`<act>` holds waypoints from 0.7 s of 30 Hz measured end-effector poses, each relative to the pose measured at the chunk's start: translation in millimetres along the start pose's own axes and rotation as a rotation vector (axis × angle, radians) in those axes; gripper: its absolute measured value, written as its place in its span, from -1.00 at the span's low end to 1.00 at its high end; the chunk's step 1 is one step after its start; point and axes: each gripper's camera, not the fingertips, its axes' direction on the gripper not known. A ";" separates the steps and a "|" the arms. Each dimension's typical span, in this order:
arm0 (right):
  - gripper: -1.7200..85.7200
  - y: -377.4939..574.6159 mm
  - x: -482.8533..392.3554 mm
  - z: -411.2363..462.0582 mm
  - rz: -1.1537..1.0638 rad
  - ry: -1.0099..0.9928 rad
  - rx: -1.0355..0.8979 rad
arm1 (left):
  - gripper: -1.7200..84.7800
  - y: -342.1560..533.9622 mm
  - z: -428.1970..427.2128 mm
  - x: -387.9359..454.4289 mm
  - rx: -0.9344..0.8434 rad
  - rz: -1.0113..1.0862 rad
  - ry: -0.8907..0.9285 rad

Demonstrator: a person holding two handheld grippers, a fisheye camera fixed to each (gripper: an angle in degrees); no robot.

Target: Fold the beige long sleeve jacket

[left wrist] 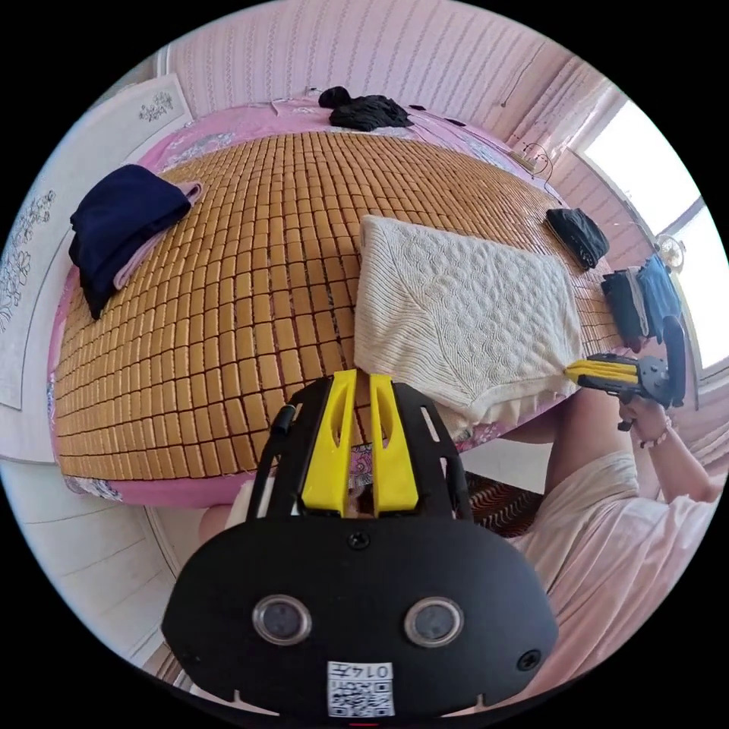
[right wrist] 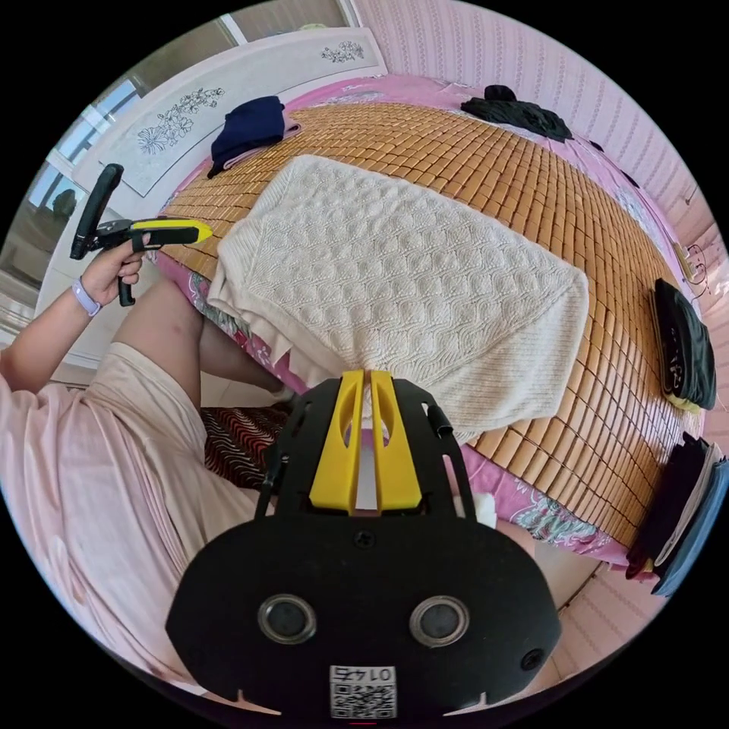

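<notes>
Far left in the left gripper view, a folded navy stack (left wrist: 121, 228) on the bamboo mat (left wrist: 250, 288) near its edge. In the middle, the left gripper (left wrist: 363, 380), yellow jaws close together with only a thin slit between them, nothing clamped, held above the mat's near edge just beside the beige jacket (left wrist: 463, 319). Jacket folded into a flat rectangle on the mat, its near hem hanging slightly over the bed's edge. Beyond, at the far end, a dark heap (left wrist: 368, 112). To the right, the right gripper (left wrist: 588, 372), held in a hand (left wrist: 645, 414), jaws together, tips at the jacket's corner; cannot tell whether touching. In the right gripper view, left gripper (right wrist: 199, 230) far left, jaws drawn together, empty; then the jacket (right wrist: 395, 281); right gripper (right wrist: 367, 377) nearly closed over the jacket's near hem, gripping nothing; dark folded clothes (right wrist: 683, 349) at far right.
</notes>
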 end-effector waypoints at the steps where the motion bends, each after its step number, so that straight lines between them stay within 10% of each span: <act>1: -0.96 -5.3 0.1 0.5 -0.013 0.001 0.000 | -0.91 3.5 -0.6 13.9 0.023 0.055 -0.010; 12: -0.97 -84.8 -3.3 71.9 -0.277 -0.069 -0.541 | -0.98 -4.4 92.0 158.7 -0.068 0.473 0.198; 21: -0.98 -145.1 -0.9 72.7 -0.272 -0.044 -0.352 | -0.98 27.0 164.1 245.4 -0.101 0.895 -0.064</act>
